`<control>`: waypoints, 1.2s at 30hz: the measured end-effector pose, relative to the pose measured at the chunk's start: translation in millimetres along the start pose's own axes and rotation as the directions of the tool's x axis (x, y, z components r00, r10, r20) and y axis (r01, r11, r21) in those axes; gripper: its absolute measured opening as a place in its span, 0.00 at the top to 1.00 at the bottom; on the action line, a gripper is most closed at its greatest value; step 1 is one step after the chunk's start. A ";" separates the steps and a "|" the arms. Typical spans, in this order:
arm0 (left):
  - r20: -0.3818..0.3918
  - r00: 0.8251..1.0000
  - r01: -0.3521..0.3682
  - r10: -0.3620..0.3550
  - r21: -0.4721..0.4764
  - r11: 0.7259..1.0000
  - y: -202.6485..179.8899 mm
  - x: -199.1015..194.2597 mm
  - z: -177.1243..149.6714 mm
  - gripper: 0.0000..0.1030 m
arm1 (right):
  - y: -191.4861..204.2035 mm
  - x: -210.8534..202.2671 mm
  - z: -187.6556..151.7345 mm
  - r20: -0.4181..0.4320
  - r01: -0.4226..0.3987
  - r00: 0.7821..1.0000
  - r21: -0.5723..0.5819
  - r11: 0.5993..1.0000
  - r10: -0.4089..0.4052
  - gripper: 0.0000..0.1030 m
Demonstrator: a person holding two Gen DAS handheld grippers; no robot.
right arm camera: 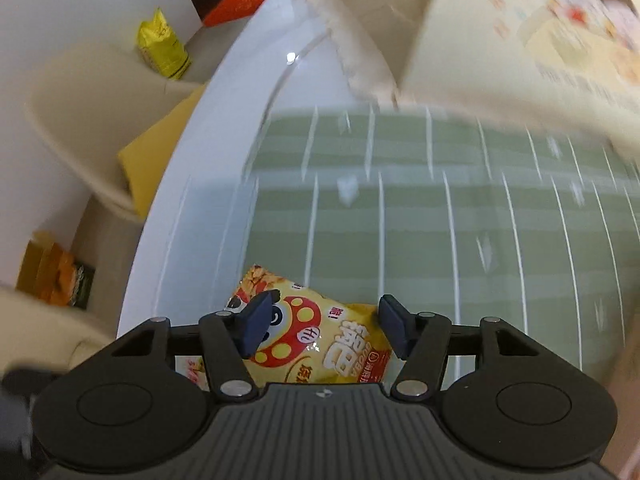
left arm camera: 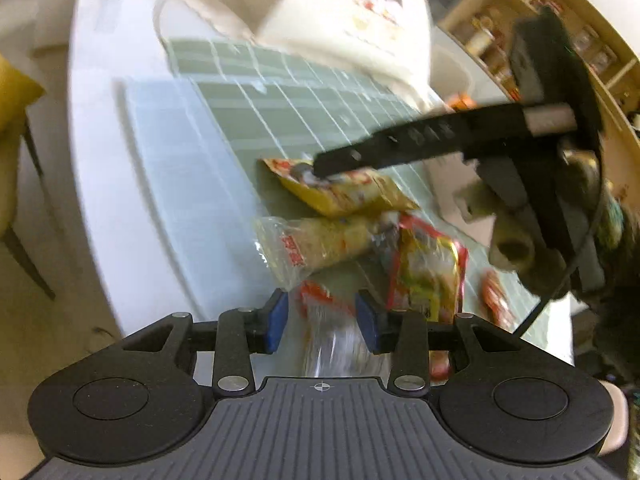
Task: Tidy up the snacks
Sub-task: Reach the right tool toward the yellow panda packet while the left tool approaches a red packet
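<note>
Ahead of your left gripper (left arm camera: 322,316) the green gridded mat (left arm camera: 256,120) runs bare toward a large cream box (left arm camera: 352,20) at the far side. To its left the mat ends, a strip of white table (left arm camera: 104,184) follows, and then the curved table edge drops to the floor. To the right the room is tight: your right gripper (left arm camera: 320,168) reaches in across the view from that side.

Your left jaws stand partly spread, with a clear-wrapped snack with red print (left arm camera: 328,320) lying between the blue pads (left arm camera: 278,322); blur hides whether the pads touch it. Just beyond lie a long pale packet (left arm camera: 316,244), a red-and-yellow packet (left arm camera: 430,276) to its right, and a yellow packet (left arm camera: 340,194) farther on, under the right gripper's tip.

From your right gripper (right arm camera: 320,324), open mat (right arm camera: 440,220) stretches ahead and to the right, up to the cream box (right arm camera: 540,40). The table rim (right arm camera: 180,200) curves past on the left, with a beige chair (right arm camera: 88,120) beyond it. The right jaws are spread wide, straddling the yellow mushroom-print packet (right arm camera: 320,344), which lies flat on the mat directly below; the pads (right arm camera: 254,326) stand off its edges and are not pressing on it.
</note>
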State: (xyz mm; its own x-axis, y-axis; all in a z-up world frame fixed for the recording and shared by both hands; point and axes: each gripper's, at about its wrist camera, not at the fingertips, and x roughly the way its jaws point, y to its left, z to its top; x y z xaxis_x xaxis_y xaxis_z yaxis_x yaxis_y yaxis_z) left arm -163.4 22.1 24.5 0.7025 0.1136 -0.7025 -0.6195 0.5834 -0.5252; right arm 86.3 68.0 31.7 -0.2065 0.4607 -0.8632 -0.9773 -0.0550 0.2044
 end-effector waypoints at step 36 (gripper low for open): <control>0.228 0.938 -0.242 0.262 -0.113 0.964 -93.1 -96.5 -150.6 0.59 | 47.9 -149.5 -320.0 0.274 -0.140 0.960 0.310 0.940 0.053 0.30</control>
State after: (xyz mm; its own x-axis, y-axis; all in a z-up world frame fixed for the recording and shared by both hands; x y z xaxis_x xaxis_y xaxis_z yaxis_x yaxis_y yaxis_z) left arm -226.3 -164.3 68.9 0.5762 0.4427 -0.6870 -0.8066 0.4437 -0.3906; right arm 55.4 -287.1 22.8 -0.2377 0.6820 -0.6917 -0.8756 0.1578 0.4565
